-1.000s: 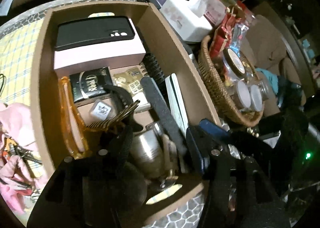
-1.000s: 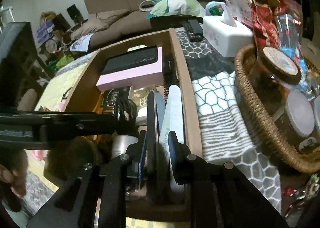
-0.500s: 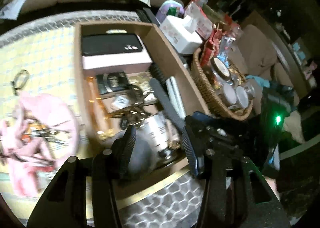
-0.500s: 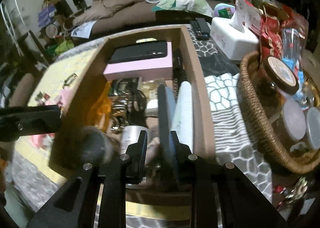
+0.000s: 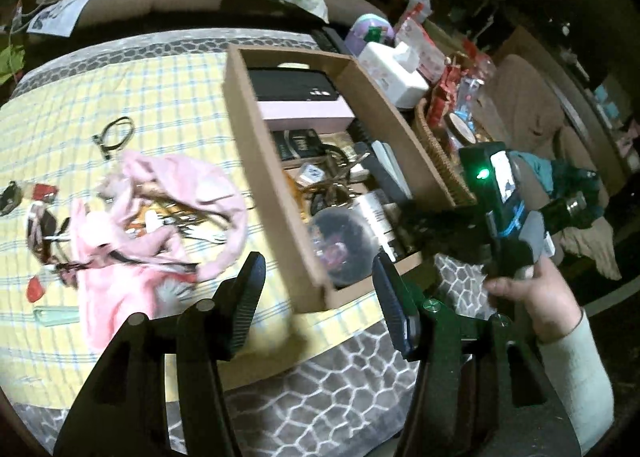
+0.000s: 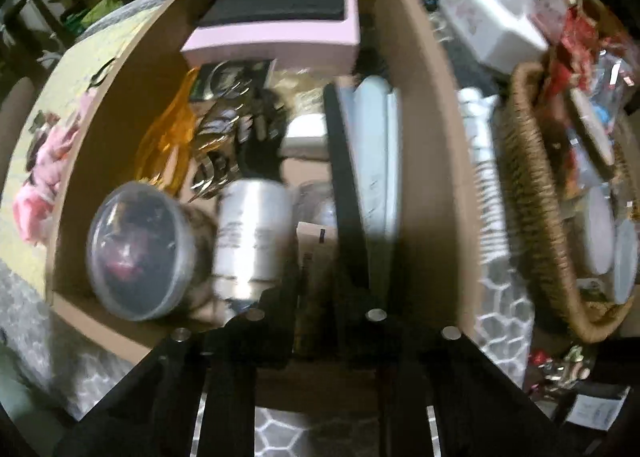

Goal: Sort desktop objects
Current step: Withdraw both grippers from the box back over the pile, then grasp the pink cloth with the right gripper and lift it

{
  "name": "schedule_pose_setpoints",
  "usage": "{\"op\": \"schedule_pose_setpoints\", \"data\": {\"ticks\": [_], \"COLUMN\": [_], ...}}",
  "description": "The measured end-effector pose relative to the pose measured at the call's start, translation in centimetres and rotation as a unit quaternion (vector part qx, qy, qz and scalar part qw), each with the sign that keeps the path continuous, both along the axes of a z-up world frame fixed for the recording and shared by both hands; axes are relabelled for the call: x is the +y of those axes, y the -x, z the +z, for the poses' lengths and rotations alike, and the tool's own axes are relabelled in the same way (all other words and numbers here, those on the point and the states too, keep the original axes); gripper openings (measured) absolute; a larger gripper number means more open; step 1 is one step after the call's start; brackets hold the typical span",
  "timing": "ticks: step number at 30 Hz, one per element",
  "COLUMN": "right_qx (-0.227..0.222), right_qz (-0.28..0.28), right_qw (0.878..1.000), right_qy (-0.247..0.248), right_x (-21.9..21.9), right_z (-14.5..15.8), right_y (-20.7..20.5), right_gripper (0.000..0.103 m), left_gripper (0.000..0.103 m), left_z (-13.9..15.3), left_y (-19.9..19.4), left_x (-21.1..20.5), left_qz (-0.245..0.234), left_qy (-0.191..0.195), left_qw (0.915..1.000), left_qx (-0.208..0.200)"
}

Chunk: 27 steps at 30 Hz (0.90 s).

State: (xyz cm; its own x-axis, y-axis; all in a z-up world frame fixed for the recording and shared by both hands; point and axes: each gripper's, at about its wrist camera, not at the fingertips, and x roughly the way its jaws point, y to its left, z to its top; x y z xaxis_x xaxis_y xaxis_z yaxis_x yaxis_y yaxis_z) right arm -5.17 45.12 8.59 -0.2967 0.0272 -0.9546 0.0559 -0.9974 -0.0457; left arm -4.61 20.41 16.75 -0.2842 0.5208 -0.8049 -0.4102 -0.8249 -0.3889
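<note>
**A:** Where is the file (image 6: 344, 185)?

**B:** In the box (image 6: 424, 137), standing on edge by its right wall. It runs from the middle of the box down to the near end. A pale file (image 6: 376, 161) leans beside it, between it and the wall.

**A:** Your right gripper (image 6: 320, 297)?

**B:** It points steeply down over the near end of the box, and my jaws are narrow and closing. The file's near end runs down between my fingers. The blur and the dark hide whether my pads press on it, so I cannot tell.

**A:** And the left gripper (image 5: 318, 261)?

**B:** It is off the near left corner of the box, above the cloth-covered table. My jaws are opening and stand half wide, with nothing between them.

**A:** What else is in the box?

**B:** A round tub (image 6: 136, 249) with a clear lid sits in the near left corner, with a silver can (image 6: 252, 233) just right of it. At the far end lies a pink case (image 6: 272, 45) with a black one on top.

**A:** Outside the box?

**B:** A wicker basket (image 6: 532, 193) of jars is just right of it. A pink cloth (image 5: 160, 225) tangled with small things lies to its left. My hand (image 5: 536, 297) on the right gripper's handle shows off the near right corner.
</note>
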Motion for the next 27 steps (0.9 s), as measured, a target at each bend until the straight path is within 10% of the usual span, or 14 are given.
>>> {"op": "schedule_pose_setpoints", "data": {"ticks": [7, 13, 27], "right_qx": [0.051, 0.111, 0.131], "right_qz": [-0.059, -0.029, 0.089], "right_qw": [0.990, 0.986, 0.974], "right_qy": [0.120, 0.121, 0.165], "right_x": [1.8, -2.9, -19.8], "right_z": [3.0, 7.0, 7.9], "right_y": [-1.6, -3.4, -3.3], "right_gripper": [0.041, 0.066, 0.088], "left_gripper": [0.079, 0.099, 0.103], "left_z": [0.1, -0.6, -5.1], "left_y": [-0.3, -0.8, -2.5], "left_x": [-5.8, -12.4, -22.4], "left_qz": [0.035, 0.084, 0.143], "left_qy": [-0.010, -0.002, 0.035], "left_qw": [0.9993, 0.9965, 0.9891], "left_qx": [-0.001, 0.004, -0.006]}}
